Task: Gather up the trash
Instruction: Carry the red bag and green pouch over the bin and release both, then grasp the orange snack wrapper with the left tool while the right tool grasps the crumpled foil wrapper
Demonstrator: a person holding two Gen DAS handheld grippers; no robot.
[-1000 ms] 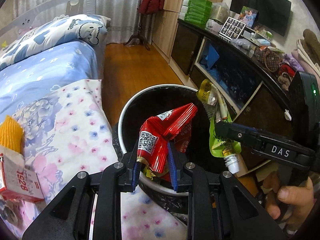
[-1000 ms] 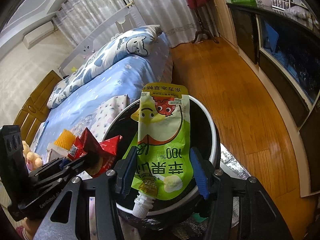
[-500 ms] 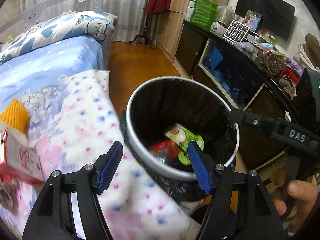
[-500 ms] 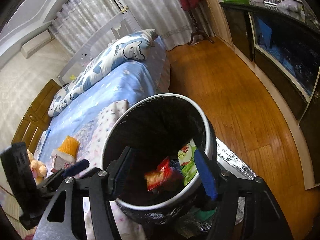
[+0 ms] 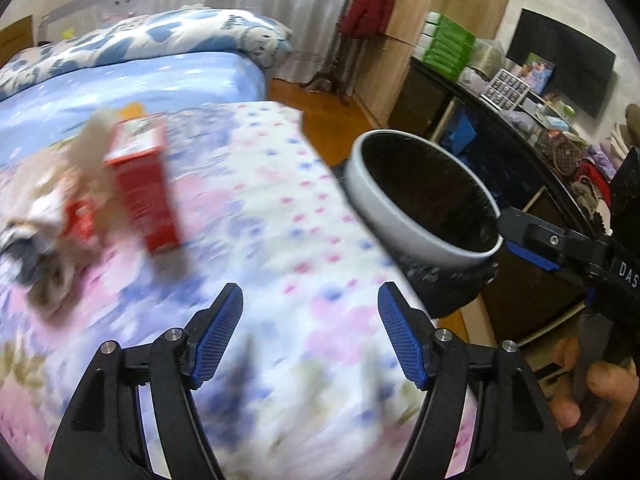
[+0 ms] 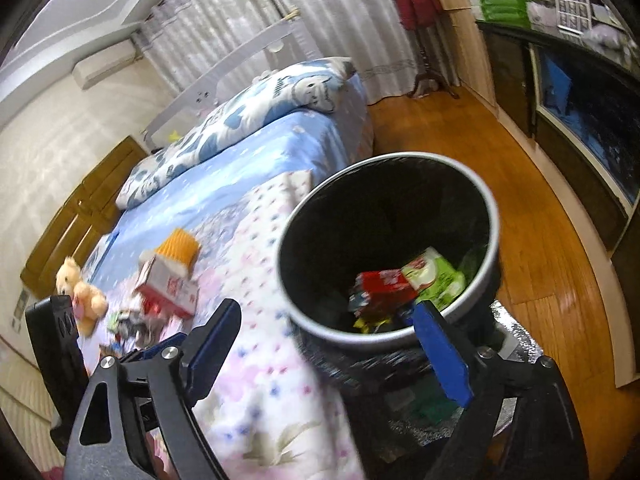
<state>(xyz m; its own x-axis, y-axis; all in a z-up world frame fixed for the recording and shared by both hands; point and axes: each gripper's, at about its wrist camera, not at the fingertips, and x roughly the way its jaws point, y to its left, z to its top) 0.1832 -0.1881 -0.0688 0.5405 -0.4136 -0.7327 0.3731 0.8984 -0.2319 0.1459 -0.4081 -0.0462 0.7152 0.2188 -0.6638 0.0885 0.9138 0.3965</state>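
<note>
Both your tongs have just been opening and hold nothing: the left tongs (image 5: 310, 336) hang over the floral bedspread (image 5: 260, 216), the right tongs (image 6: 340, 344) by the bin (image 6: 390, 338). The red carton (image 5: 142, 184) lies on the bed; approach it squarely, blue pads straddling its narrow sides.

Flowered white quilt (image 5: 280, 216) on bed: broad bare stretch along its near edge, passable. Toward far-left part of quilt, red-and-white carton (image 5: 142, 184) stands in way, blurred litter and tan plush bear (image 6: 80, 292) just beside it. Round black bin with grey rim (image 6: 494, 216) blocks quilt's right edge; mouth unobstructed. Wooden floor (image 6: 540, 240) beyond bin passable.
</note>
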